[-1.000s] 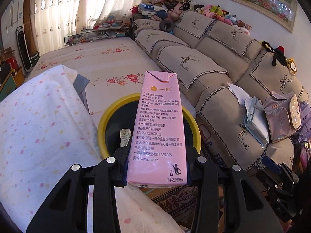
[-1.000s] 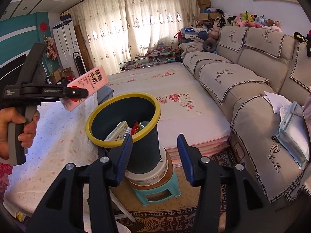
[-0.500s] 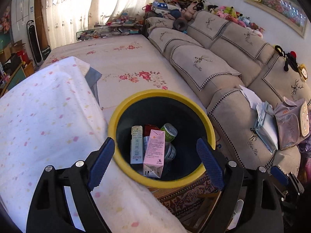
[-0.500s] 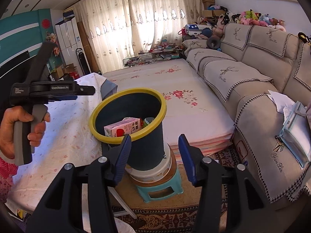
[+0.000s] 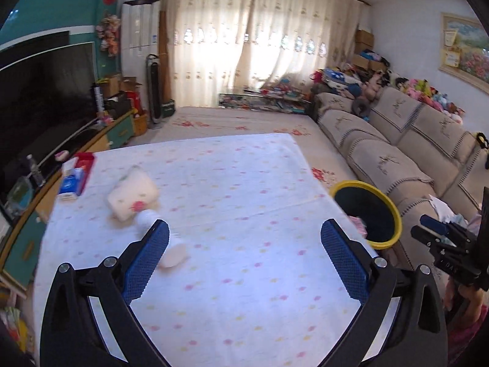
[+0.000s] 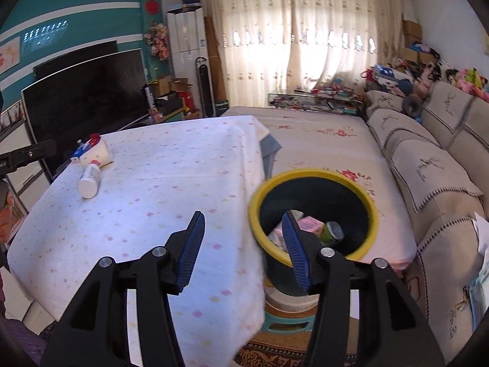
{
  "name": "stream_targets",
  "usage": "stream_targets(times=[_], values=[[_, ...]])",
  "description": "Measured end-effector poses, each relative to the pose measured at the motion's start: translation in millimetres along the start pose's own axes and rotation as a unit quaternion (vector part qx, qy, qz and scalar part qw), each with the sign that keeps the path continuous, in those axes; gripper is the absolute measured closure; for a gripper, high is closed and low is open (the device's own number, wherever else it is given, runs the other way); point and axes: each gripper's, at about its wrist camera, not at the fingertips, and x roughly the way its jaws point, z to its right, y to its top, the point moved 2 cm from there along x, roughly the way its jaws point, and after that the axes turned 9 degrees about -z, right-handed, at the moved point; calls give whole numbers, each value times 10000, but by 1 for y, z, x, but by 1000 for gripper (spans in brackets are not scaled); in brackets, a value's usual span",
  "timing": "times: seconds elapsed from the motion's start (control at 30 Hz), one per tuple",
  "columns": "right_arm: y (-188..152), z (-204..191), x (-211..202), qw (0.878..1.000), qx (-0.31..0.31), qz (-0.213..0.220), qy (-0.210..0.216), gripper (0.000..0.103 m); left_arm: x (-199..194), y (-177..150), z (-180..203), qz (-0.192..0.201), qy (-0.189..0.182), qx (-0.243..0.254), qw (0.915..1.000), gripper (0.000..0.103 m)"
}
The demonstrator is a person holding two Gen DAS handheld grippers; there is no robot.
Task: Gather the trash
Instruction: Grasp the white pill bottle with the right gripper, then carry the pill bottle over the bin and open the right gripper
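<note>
My left gripper (image 5: 244,229) hangs over the white spotted tablecloth (image 5: 244,189), its jaws opening wide with nothing between them. A white bottle (image 5: 145,217) lies blurred just beyond its left finger. The yellow-rimmed dark bin (image 5: 366,211) stands off the table's right edge. In the right wrist view my right gripper (image 6: 243,215) is open and empty above the table's edge and the bin (image 6: 314,177). Inside the bin lie a pink carton (image 6: 310,224) and a green can (image 6: 331,232). The bottle (image 6: 88,180) lies at the table's far left.
A cream plush holder (image 5: 133,192) and a blue and red box (image 5: 75,174) sit on the table's left side. The bin rests on a pail and a green stool (image 6: 284,325). A beige sofa (image 6: 428,165), a floral bed (image 6: 321,140) and a television (image 6: 85,91) surround the table.
My left gripper let go of the pink carton, which fell into the bin, then swung left over the table with wider jaws. My right gripper also turned left towards the table.
</note>
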Motion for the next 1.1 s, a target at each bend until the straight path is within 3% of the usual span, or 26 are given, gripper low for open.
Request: stream_targets(times=[0.17,0.33,0.53,0.67,0.8,0.87,1.0,1.1], values=[[35,-74,24,9966,-676,-40,469,53,-34,-27,-93,107,544,-644,9964,5],[62,-152,59,9846,-1287,-282,1151,53,-51,-54,-158,115,854,-1080,9904,5],[88,-243,108,9617,-1903,-661,1861,52,-49,-69,-190,31,940,-1349,9864,5],[95,-288,152,9546,-2128,-1086,1782,47,-42,-68,-189,-24,910,-1370,9864,5],[91,-303,193,9538,-2129,-1547,1448,47,-34,-64,-178,-74,861,-1273,9881,5],[88,-303,204,9529,-2105,-1714,1355,58,-31,-61,-174,-93,845,-1196,9892,5],[88,-287,189,9588,-2033,-1479,1325,58,-20,-50,-168,-150,773,-1063,9912,5],[99,-252,167,9688,-1799,-1171,1242,58,-3,-36,-163,-208,606,-951,9934,5]])
